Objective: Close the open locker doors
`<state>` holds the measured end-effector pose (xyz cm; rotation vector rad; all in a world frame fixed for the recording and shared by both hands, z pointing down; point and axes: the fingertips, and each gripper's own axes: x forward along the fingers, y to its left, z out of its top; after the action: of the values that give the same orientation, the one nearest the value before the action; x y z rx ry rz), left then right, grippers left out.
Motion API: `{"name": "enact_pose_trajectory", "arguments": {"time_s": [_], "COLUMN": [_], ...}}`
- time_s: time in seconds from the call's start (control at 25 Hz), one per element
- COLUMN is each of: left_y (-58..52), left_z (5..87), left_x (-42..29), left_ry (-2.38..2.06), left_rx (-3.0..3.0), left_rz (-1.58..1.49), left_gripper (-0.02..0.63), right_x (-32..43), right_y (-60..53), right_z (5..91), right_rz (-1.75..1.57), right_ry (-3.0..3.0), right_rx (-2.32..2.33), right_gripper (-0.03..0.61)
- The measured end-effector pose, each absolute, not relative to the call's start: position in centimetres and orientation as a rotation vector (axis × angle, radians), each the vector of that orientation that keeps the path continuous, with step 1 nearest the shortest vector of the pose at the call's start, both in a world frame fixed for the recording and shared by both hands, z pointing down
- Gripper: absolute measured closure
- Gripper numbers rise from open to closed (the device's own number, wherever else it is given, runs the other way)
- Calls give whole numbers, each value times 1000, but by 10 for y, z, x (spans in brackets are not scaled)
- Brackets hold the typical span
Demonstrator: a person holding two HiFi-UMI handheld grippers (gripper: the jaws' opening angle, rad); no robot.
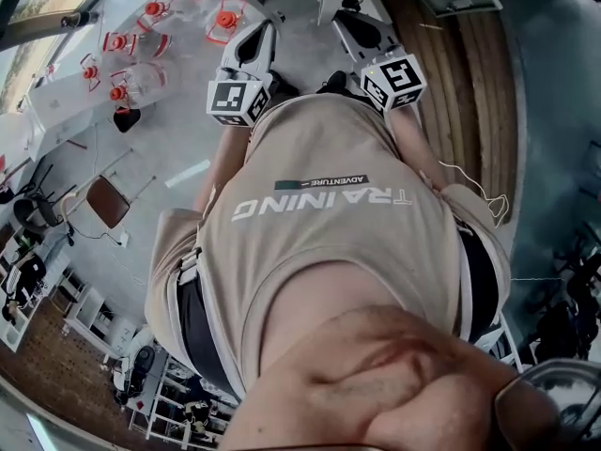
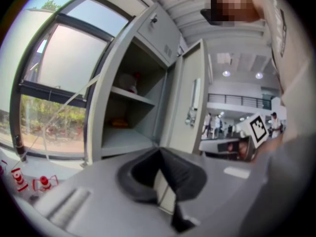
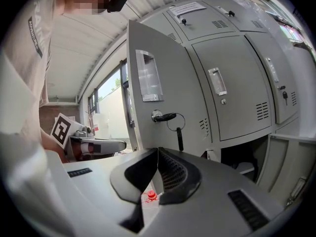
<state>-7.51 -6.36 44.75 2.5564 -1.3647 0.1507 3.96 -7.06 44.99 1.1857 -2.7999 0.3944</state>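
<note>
both tongs are pinched shut, empty. left gripper [image 2: 159, 154] looks up at the open locker compartment [image 2: 129, 132], which lies ahead and to its left. right of that stands the open door [image 3: 170, 90], upright, long axis vertical, swung out between the two tongs (a key [image 3: 165, 116] sits in its lock). right gripper [image 3: 158, 154] faces the door's outer side, so it seems better placed to push it leftward, home. at far right a lower compartment [image 3: 244, 157] looks open too.
</note>
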Motion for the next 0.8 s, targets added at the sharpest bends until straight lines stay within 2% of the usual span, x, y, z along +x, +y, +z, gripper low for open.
{"name": "enact_pose_trajectory", "arguments": {"time_s": [0.8], "left_y": [-123], "left_z": [453], "left_x": [-188], "left_ry": [-1259], "left_rx": [2578], "left_rz": [97], "left_gripper": [614], "right_x": [-75], "right_y": [-127], "right_z": [460], "right_rz": [407], "right_ry": [-2738], "right_rx": [1266], "right_gripper": [563]}}
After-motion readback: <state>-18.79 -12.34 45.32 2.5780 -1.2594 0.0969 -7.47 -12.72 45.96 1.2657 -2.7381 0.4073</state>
